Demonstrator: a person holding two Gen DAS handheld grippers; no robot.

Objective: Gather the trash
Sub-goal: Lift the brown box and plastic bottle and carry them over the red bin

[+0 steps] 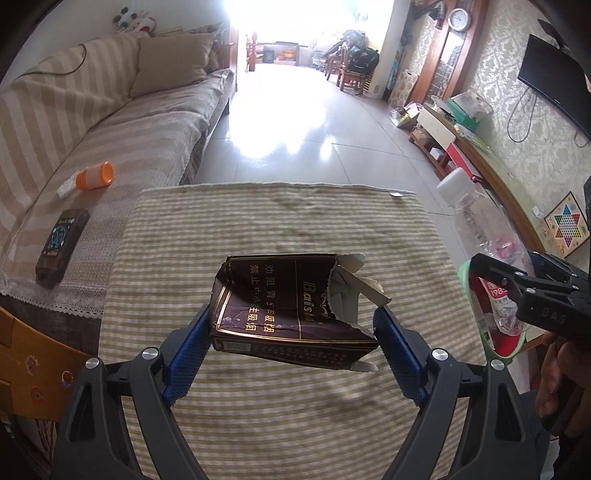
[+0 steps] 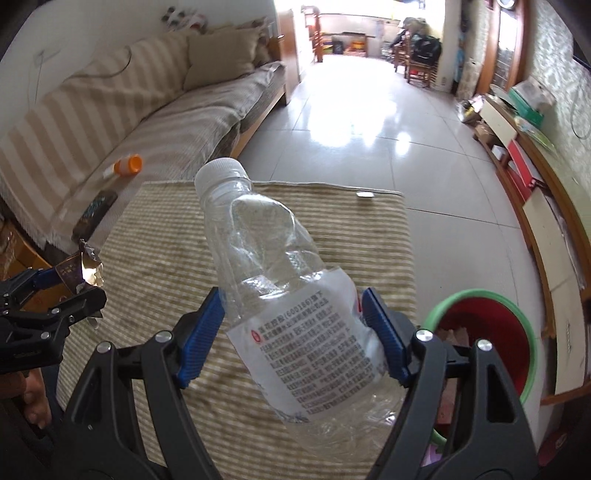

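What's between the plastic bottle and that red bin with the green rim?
Nothing: in the right wrist view the plastic bottle, held in the right gripper, has only the gripper's blue finger between it and the red bin.

A bin (image 2: 484, 332) stands right of the cloth-covered table (image 2: 258, 229), sofa (image 2: 110, 122) left.

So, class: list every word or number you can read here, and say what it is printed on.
"Baisha": dark cigarette pack.
"DAS": right gripper's black body.
"198": bottle's red label, cut off.
"(600186)": bottle's white label; the rest is too small.
Clock numerals: too small.
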